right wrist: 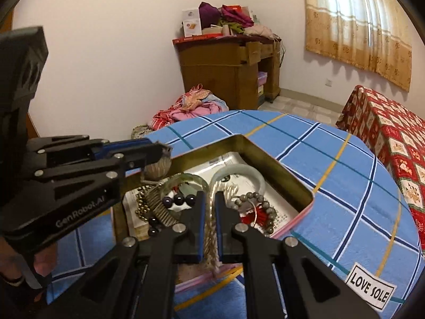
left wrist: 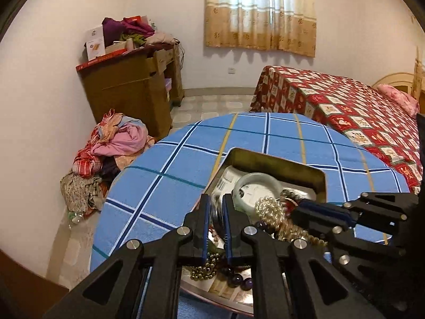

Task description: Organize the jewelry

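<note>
Everything hangs on the pale gold chain [right wrist: 211,228] and where it runs relative to the open tin [right wrist: 281,170] on the blue checked surface [right wrist: 332,143]. The right tool [right wrist: 209,212] is closed on that chain. Its two blue-lined pads pinch the strand, which runs lengthwise through the narrow gap and trails back over the tin's near pink rim, so its long axis lies along the tool's own forward line. In the left wrist view the same chain [left wrist: 273,210] bunches at the tip of the right tool [left wrist: 302,208], directly over the tin [left wrist: 276,162], just on the near side of the pale jade bangle [left wrist: 256,183] that lies on the printed paper inside. The left tool [left wrist: 215,214] sits at the tin's left wall, nearly closed on what looks like a small glass jar [left wrist: 216,210], though I cannot tell how firmly. From the right view the left tool [right wrist: 159,156] holds a round object at that same edge. The right tool is plainly the nearer one to the chain, so the coming move probably depends on lifting or lowering along the chain's length, clear of the dark bead bracelet [right wrist: 178,200] beside it.
</note>
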Motion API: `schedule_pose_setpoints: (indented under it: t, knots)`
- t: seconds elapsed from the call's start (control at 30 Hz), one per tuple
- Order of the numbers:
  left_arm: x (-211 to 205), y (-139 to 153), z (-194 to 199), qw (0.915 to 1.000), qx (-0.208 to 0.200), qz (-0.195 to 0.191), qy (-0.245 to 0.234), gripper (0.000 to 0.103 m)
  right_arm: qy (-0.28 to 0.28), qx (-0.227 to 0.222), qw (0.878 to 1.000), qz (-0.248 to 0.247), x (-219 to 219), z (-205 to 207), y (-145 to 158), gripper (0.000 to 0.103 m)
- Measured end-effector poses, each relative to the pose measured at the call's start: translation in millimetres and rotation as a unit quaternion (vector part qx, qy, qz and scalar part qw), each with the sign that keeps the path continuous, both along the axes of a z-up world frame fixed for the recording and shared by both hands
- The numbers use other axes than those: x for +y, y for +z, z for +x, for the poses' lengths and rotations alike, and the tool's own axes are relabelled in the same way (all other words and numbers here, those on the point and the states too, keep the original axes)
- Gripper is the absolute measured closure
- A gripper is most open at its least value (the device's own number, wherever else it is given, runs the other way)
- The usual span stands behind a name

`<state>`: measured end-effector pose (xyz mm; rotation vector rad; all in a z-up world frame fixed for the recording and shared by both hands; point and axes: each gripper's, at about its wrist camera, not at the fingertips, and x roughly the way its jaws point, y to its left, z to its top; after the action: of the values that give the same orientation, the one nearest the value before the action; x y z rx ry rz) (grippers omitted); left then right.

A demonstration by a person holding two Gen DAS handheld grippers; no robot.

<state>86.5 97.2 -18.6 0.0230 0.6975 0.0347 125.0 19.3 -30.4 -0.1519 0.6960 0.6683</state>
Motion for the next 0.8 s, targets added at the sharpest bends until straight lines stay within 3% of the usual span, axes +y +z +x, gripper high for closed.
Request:
schedule_pose_setpoints:
  t: [0.03,0.1,0.17,0.2,0.6,0.63,0.7,0.8]
  knots:
    - [0,1,0,1.0,0.0,0.0,0.002,0.092,-0.003,0.001,1.0,0.001,-3,0,0,0.093]
    - [0,5,-3,0.9999,-0.004,0.006,0.012,0.079,-0.009,-0.001,1.0,-0.003,-4,-2,3,0.089]
    - [1,12,-9,0.9994,-0.019,0.016,0.025,0.042,-0.016,-0.01,1.0,-0.01,-7,-7,7,0.085]
    - [0,15,-14,0.9989,-0.032,0.018,0.029,0.038,-0.024,-0.016,0.999,-0.015,-10,-10,9,0.079]
    - [5,24,-35,0.9986,-0.038,0.002,0.036,0.036,-0.056,-0.018,0.998,0.001,-31,-25,21,0.076]
    - [5,24,-36,0.9986,-0.038,0.0,0.037,0.036,-0.056,-0.021,0.998,0.003,-31,-25,23,0.074]
    - [4,24,-38,0.9985,-0.039,0.0,0.038,0.036,-0.059,-0.027,0.998,0.007,-32,-28,25,0.056]
    - [4,24,-40,0.9986,-0.037,-0.003,0.039,0.036,-0.062,-0.035,0.997,0.011,-34,-32,29,0.051]
